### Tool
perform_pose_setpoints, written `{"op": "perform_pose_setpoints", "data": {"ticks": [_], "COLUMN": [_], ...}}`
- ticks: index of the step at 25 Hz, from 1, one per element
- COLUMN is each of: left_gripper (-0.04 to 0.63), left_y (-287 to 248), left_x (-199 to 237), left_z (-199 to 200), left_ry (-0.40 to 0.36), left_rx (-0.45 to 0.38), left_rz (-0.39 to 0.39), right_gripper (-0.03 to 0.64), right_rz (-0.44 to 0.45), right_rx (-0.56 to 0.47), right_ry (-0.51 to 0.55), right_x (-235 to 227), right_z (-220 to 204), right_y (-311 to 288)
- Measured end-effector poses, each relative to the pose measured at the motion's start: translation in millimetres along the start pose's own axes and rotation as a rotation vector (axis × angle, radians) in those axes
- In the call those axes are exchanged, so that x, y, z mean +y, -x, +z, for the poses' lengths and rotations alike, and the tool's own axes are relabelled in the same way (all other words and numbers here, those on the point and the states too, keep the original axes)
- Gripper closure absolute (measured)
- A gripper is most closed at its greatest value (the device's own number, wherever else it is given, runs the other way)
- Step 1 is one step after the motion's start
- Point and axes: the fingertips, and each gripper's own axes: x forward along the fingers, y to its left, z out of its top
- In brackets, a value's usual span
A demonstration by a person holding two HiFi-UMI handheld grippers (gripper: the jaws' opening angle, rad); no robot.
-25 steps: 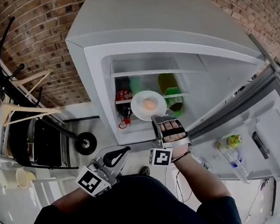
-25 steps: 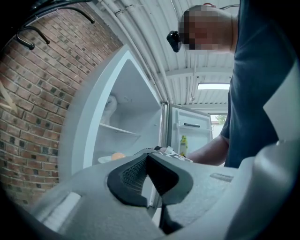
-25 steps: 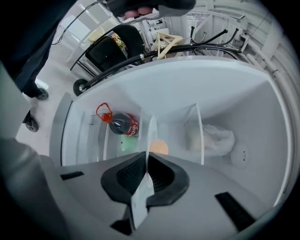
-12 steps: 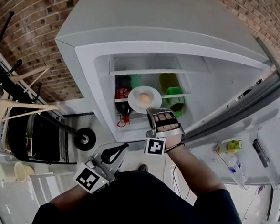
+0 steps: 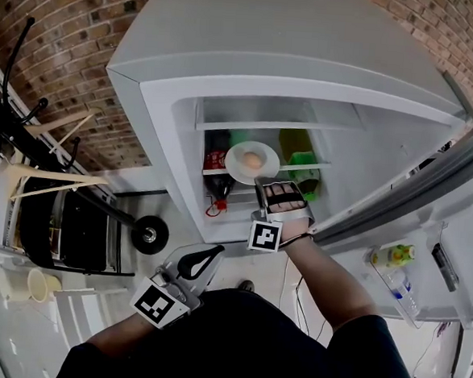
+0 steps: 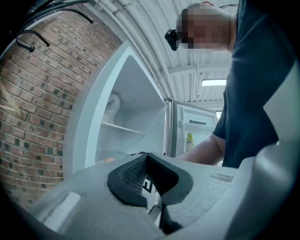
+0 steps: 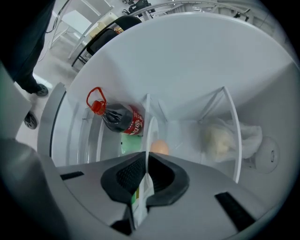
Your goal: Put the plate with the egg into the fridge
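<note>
A white plate (image 5: 242, 168) carrying a brown egg (image 5: 253, 159) hangs level in the open fridge (image 5: 229, 62), over the middle shelf. My right gripper (image 5: 262, 183) is shut on the plate's near rim. In the right gripper view the plate (image 7: 148, 126) is edge-on between the pads, with the egg (image 7: 160, 146) just beyond my right gripper (image 7: 146, 158). My left gripper (image 5: 213, 252) hangs low by the person's body, away from the fridge. It is shut with nothing in it, as the left gripper view shows (image 6: 147, 157).
A dark cola bottle (image 7: 119, 118) with a red cap lies on the shelf left of the plate. Green items (image 5: 302, 171) stand to its right, and a white bag (image 7: 225, 138) lies on another shelf. The open door (image 5: 427, 238) at right holds bottles (image 5: 397, 256). A black cart (image 5: 80, 230) stands at left.
My right gripper has carried the plate with the egg a little farther into the fridge, level with the shelf. The left gripper has stayed where it was.
</note>
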Motion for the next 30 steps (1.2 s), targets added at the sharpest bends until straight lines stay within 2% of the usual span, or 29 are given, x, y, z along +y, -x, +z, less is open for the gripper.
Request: {"op": "perform_pose_setpoints", "data": {"ticks": [9,18,24,30], "left_gripper": [0.592,0.592,0.592,0.592], "left_y": [2,3,5,5], "left_x": [1,4,4,2], "left_z": [-6,-4,-6,-6], "left_ry": [0.004,0.016,0.029,0.029], "left_rx": [0.017,0.003,0.001,0.003], "left_rz": [-0.003,-0.005,-0.009,-0.014], "right_gripper": [0.581,0.578,0.575,0.472], "right_rz": [0.13,0.137,0.11,0.114], "right_rx": [0.014,0.013,0.01,0.01], "right_ry": [-0.027,-0.007,-0.004,-0.017], "right_x": [6,4,5,14], "right_z": [2,7,7,3], "right_y": [-21,-31,-34,-27]}}
